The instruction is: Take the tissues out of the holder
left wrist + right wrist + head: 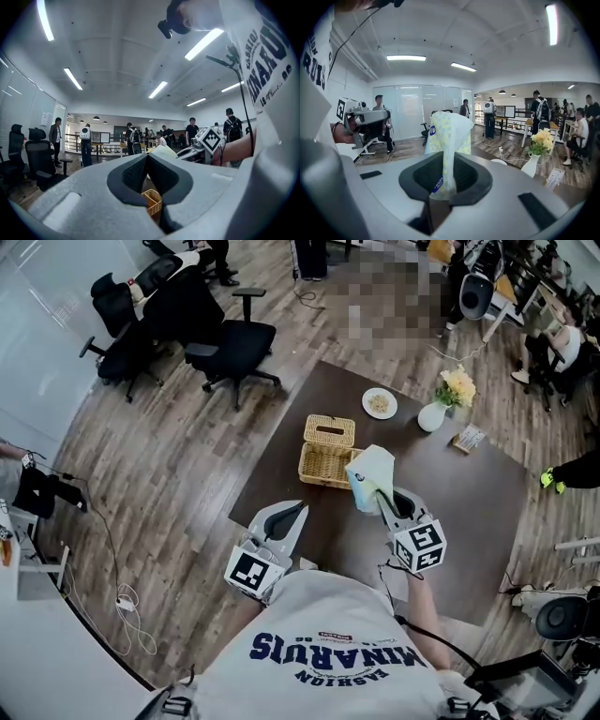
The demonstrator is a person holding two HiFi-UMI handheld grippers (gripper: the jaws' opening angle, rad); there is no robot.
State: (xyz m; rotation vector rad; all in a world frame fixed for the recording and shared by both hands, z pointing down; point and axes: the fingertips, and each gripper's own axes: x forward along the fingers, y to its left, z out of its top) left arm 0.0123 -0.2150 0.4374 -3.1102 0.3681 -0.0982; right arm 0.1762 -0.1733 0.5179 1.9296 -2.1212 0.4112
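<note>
In the head view my right gripper (382,497) is shut on the lower end of a soft tissue pack (369,471), white with a yellow-green print, and holds it up above the brown table (469,512). Just behind the pack stands the wicker holder's open base (322,465), with its slotted wicker lid (329,430) lying past it. In the right gripper view the tissue pack (446,133) stands upright, pinched between the pads of my right gripper (443,164). My left gripper (296,512) hovers shut and empty at the table's near edge; in its own view my left gripper (147,158) has its tips touching, with the wicker base (153,202) below.
A white plate (380,403), a white vase of yellow flowers (442,406) and a small card (469,438) sit on the table's far side. Black office chairs (230,345) stand on the wooden floor at the left. People stand in the background.
</note>
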